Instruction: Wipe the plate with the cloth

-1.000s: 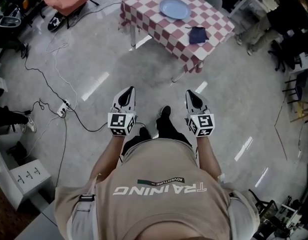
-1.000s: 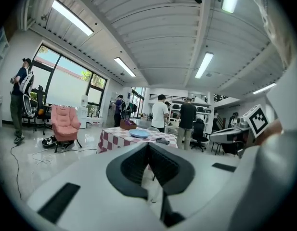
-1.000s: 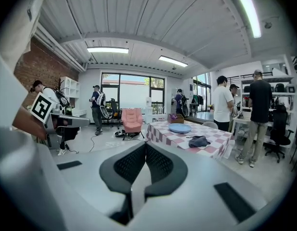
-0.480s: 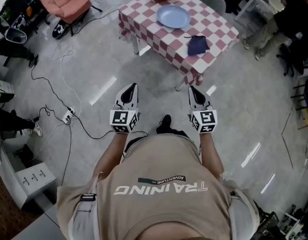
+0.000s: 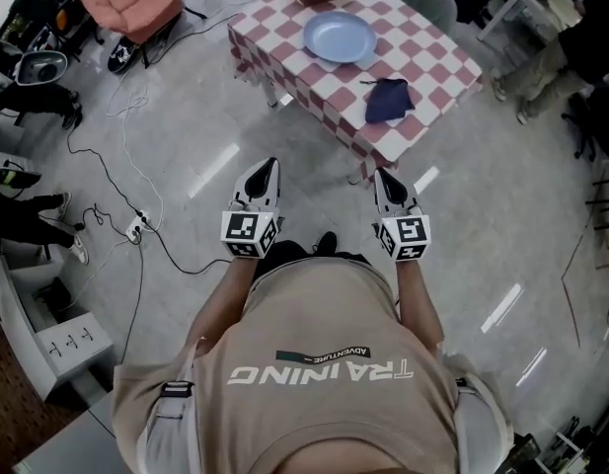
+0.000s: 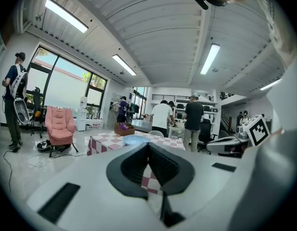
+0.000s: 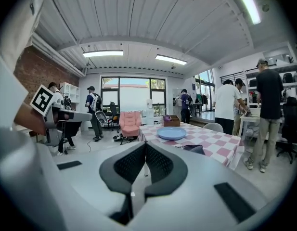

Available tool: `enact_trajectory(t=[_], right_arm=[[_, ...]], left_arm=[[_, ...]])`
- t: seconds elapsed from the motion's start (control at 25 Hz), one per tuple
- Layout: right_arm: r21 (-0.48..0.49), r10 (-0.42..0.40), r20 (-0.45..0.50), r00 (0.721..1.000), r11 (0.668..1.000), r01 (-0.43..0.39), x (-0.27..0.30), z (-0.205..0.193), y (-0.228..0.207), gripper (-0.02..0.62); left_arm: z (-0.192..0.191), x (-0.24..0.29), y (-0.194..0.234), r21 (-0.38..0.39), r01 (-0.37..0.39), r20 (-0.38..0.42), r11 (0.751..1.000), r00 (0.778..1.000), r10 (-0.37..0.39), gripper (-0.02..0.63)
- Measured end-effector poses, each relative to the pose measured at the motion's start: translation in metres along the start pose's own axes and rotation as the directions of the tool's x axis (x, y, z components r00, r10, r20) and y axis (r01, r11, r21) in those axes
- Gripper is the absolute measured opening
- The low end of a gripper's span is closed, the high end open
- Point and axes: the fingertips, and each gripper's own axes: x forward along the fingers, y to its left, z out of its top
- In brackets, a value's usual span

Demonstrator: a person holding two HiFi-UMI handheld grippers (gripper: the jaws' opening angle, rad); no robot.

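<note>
left gripper (image 5: 268,167): jaws clenched, nothing between | right gripper (image 5: 383,176): jaws clenched, nothing between | plate (image 5: 340,37): on checkered table (image 5: 437,52), far side, well apart from both grippers | cloth (image 5: 388,100): near-right of plate, not touching it, ahead of the right jaws, untouched

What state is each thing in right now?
plate: empty, flat on the table, untouched.
cloth: crumpled on the table, apart from the plate.
left gripper: shut, empty, short of the table.
right gripper: shut, empty, short of the table.
</note>
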Motion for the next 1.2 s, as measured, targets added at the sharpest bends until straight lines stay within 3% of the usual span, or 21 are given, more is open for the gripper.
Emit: enact_trajectory(t=[0.44,0.76,1.2], right_arm=[[0.050,-0.010,-0.014,1.000,0.999,0.011,0.053,0.009,-0.019,0.018],[0.023,-0.067,-0.024,0.997,0.997,0.067,0.096,0.030,-0.021,0.018],[0.030,-0.156,-0.031,0.987,0.987,0.157,0.138,0.035,-0.011,0.018]], left_arm=[[0.010,0.044,0.031,-0.013,0.007,-0.031,1.000,0.999,-0.007,0.015],[0.024,0.087,0.066,-0.008,0.093,-0.034,0.996,0.995,-0.094,0.015],[0.008,0.107,0.105,-0.003,0.194,-0.082,0.981,0.978,-0.194,0.015]])
